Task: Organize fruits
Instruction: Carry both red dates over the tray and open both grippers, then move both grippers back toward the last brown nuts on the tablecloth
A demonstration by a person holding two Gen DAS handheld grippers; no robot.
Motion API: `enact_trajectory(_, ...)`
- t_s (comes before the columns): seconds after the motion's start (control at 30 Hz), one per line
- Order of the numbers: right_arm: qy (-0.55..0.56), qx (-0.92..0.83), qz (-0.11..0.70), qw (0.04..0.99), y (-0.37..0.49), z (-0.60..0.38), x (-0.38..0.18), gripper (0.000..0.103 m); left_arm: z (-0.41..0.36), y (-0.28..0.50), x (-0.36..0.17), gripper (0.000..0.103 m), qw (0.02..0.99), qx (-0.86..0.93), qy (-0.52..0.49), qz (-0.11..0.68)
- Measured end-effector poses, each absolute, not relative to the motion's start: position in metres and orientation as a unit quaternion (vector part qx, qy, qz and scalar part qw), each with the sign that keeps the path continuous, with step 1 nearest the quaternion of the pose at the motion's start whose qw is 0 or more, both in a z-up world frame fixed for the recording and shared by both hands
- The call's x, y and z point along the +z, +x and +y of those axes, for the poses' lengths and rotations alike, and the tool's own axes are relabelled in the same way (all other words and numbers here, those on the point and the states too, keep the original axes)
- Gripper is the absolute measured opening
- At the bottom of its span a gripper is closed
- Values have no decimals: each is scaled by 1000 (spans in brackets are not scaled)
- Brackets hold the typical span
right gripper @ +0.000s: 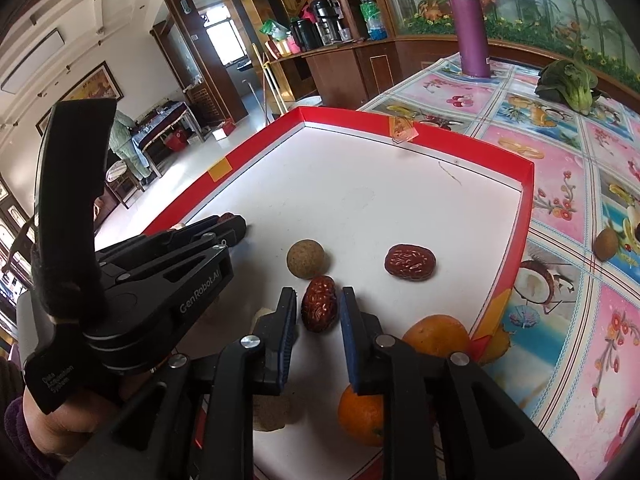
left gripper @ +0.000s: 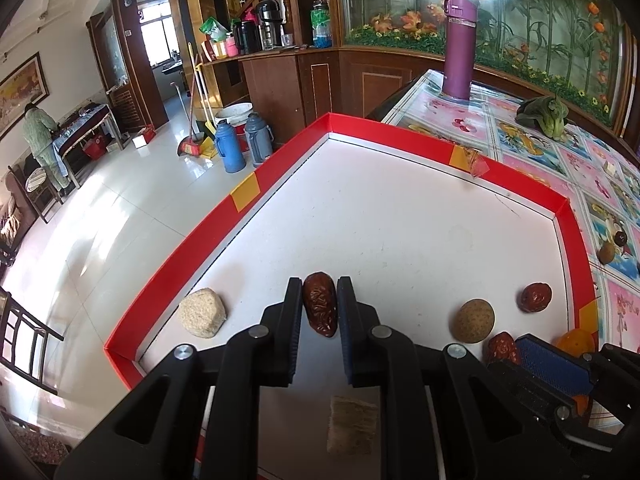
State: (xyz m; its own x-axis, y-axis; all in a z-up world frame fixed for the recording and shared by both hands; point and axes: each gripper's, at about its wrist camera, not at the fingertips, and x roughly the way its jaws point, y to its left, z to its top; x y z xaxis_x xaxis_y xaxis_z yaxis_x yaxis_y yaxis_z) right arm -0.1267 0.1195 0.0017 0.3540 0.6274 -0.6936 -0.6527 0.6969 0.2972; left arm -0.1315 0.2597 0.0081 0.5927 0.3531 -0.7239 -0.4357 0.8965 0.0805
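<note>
A white tray with a red rim [left gripper: 380, 128] [right gripper: 460, 136] lies on the table. My left gripper [left gripper: 319, 292] is shut on a wrinkled red date [left gripper: 319, 308] near the tray's left side; in the right wrist view its tips [right gripper: 236, 228] sit low over the tray. My right gripper [right gripper: 318, 300] is open, with a second red date [right gripper: 319, 309] between its fingers and a thin gap on each side. A third date [left gripper: 536, 298] [right gripper: 410, 262] and a round brown fruit [left gripper: 474, 320] [right gripper: 306, 258] lie loose on the tray. Two oranges [right gripper: 436, 334] [right gripper: 362, 416] sit under my right gripper.
Beige puffed cakes [left gripper: 202, 312] [left gripper: 354, 424] lie on the tray. On the flowered tablecloth stand a purple flask [left gripper: 460, 48] [right gripper: 472, 28], a green cabbage [left gripper: 546, 116] [right gripper: 572, 82] and another brown fruit [left gripper: 607, 252] [right gripper: 605, 243]. A person stands far off at the left.
</note>
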Motion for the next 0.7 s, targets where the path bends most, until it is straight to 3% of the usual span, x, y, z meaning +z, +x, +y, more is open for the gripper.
enact_trajectory(0.07,-17,393,413,822,-127,120,2,26,260,-131,9,21,889,223,-52,396)
enact_trajectory(0.17,-17,396,408,822,-129,119,2,29,261,-132,9,34,887,228,-55,399)
enact_trajectory(0.37,-6,392,390,833,-132,112,8,41,259,-139,16,42,890,228,-57,391)
enact_trajectory(0.47,17,390,368,844,-132,102,15,41,255,-143,23,58,893,232,-53,381)
enact_trajectory(0.7,82,365,325,869,-130,61,29,41,241,-154,34,70,901,222,-47,369)
